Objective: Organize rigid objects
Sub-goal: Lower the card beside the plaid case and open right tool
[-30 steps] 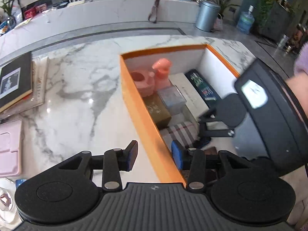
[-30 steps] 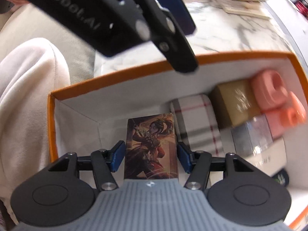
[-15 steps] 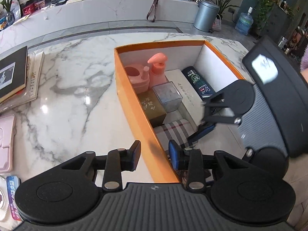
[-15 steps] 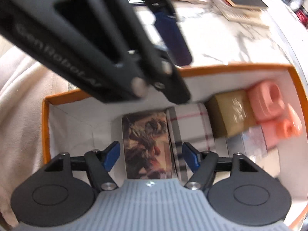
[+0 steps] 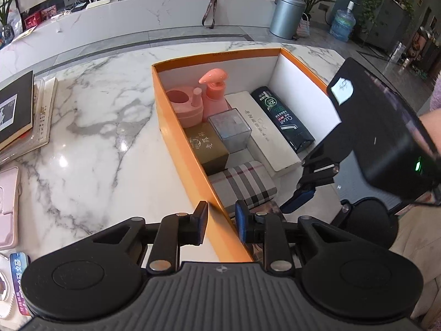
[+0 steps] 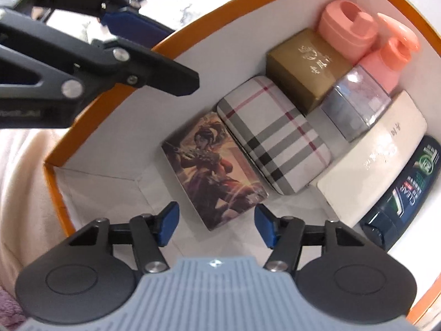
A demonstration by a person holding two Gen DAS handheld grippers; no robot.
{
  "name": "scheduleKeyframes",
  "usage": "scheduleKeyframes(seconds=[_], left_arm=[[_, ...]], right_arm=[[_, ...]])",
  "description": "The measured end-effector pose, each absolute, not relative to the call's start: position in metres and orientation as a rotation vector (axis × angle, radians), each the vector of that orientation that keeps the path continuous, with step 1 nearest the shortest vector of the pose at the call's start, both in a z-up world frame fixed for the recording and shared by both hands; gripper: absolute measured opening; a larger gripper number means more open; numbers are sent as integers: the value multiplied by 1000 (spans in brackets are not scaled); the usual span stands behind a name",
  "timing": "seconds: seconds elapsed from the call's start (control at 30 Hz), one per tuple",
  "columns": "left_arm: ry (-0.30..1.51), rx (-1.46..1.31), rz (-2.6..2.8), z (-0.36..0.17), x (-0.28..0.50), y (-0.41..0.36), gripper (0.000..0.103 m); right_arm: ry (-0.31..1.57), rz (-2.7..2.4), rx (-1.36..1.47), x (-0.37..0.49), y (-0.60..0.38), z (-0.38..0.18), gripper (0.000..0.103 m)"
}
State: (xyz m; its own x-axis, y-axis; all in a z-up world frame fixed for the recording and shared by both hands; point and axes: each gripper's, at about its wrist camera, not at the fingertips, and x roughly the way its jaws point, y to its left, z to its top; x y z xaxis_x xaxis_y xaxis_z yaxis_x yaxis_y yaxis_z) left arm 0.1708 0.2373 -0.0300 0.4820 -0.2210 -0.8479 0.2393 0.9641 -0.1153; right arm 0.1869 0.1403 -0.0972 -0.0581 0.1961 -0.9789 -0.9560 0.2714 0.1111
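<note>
An orange box (image 5: 179, 138) with white inner walls (image 6: 118, 115) holds several items. A picture card box (image 6: 212, 171) lies flat on its floor beside a plaid case (image 6: 273, 140), a gold box (image 6: 306, 66), a clear cube (image 6: 355, 104), pink containers (image 6: 347, 27), a white box (image 6: 374, 154) and a dark bottle (image 6: 410, 190). My right gripper (image 6: 216, 224) is open and empty, just above the card box. My left gripper (image 5: 220, 220) straddles the box's left wall with its jaws a small gap apart, not touching it.
Books (image 5: 19, 115) lie stacked at the marble table's (image 5: 96, 138) left edge. A pink case (image 5: 8, 204) and small packets (image 5: 16, 270) lie near the front left. A beige cushion (image 6: 24, 187) is beside the box's near end.
My right gripper has opened and let go of the card box, which now lies flat in the box. The right gripper has pulled back; my left gripper's jaws have narrowed around the wall.
</note>
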Motion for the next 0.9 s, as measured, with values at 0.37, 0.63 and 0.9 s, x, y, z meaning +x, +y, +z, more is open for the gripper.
scheduleKeyframes(seconds=[0.37,0.63,0.9], left_arm=[[1040,36,-279,-27,170,233,28],[977,120,-264,1,152,212,31],[854,255,-398,32,127,148,41]], right_arm=[[1230,1148,-863,176,135,-98,42],[1083,1102,-761,155,99,-45,51],[923,992,-488,167,15,30,64]])
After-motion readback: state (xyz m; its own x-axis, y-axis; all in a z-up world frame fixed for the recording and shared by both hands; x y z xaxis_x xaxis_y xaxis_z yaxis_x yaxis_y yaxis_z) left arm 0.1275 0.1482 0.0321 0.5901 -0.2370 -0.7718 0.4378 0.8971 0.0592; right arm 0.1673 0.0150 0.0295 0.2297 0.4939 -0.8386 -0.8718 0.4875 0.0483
